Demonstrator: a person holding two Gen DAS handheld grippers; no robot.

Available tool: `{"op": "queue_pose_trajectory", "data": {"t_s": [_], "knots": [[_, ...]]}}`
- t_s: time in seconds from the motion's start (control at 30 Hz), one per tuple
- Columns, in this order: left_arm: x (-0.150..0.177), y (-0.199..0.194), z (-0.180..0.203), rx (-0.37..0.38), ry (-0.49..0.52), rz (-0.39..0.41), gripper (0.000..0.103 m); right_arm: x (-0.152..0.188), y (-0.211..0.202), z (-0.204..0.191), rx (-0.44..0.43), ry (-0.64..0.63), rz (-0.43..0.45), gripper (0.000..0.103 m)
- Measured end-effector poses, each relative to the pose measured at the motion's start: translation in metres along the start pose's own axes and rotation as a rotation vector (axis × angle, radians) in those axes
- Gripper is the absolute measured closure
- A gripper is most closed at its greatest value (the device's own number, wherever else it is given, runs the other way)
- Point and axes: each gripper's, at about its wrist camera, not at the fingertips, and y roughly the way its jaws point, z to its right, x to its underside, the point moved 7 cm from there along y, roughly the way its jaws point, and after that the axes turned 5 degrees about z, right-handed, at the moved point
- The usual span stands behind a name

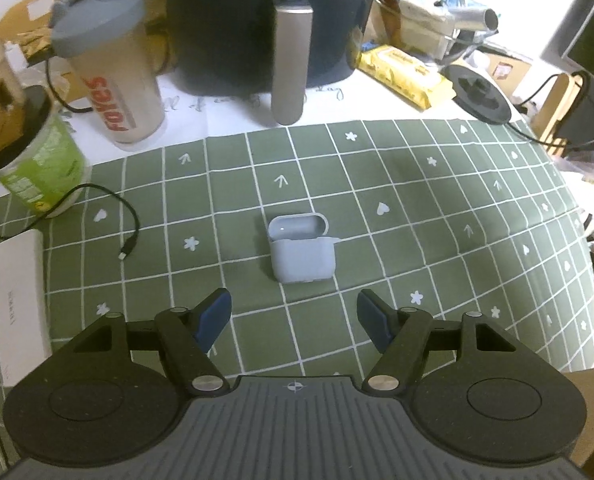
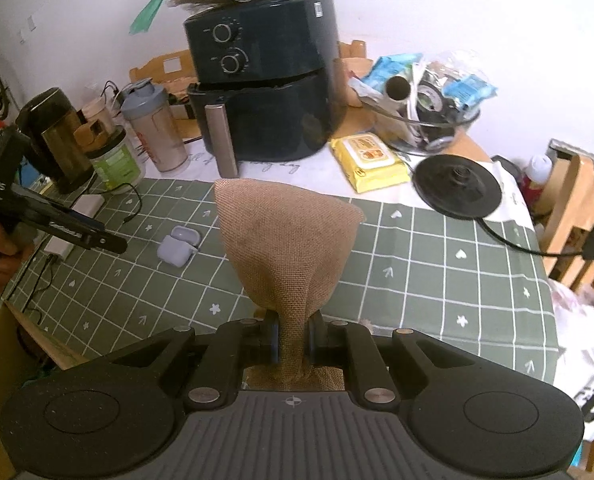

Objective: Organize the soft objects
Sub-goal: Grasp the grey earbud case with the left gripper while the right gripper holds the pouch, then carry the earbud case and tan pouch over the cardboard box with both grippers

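A pale lilac silicone earbud case [image 1: 299, 249] lies with its lid flipped back on the green checked cloth [image 1: 437, 208]. My left gripper [image 1: 293, 314] hovers just short of it, open, nothing between its blue pads. In the right wrist view the same case [image 2: 177, 246] sits left of centre, and the left gripper [image 2: 97, 238] comes in from the left edge in a person's hand. My right gripper [image 2: 293, 334] is shut on the neck of a brown burlap pouch [image 2: 289, 240], which fans out above the cloth.
A dark air fryer [image 2: 265, 88] stands at the back. A shaker bottle [image 1: 109, 76], green tub [image 1: 41, 160], white power bank [image 1: 19, 312] and loose cable [image 1: 129, 240] crowd the left. Yellow wipes [image 2: 371, 160], a kettle base [image 2: 457, 188] and a bowl of clutter [image 2: 433, 108] sit right.
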Motion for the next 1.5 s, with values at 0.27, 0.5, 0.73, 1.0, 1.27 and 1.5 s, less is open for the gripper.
{"op": "queue_pose_trajectory", "data": {"t_s": [0.27,0.5,0.73,1.0,1.27,1.5], "knots": [[-0.004,0.028,0.003,0.004,0.023,-0.041,0.034,0.012,-0.013,0.006,0.036,0.047,0.000,0.088],[-0.008,0.053,0.004,0.003,0.018,-0.085,0.034,0.023,-0.021,0.014,0.065,0.088,-0.001,0.088],[-0.011,0.077,0.005,-0.002,-0.001,-0.130,0.034,0.032,-0.027,0.021,0.084,0.118,-0.002,0.088],[-0.012,0.099,0.002,-0.026,-0.030,-0.161,0.034,0.039,-0.033,0.027,0.106,0.145,-0.007,0.088],[-0.018,0.104,0.005,-0.075,0.001,-0.137,0.034,0.043,-0.037,0.030,0.122,0.163,-0.009,0.088],[-0.017,0.102,0.006,-0.084,0.045,-0.126,0.051,0.043,-0.036,0.028,0.126,0.168,-0.012,0.088]]}}
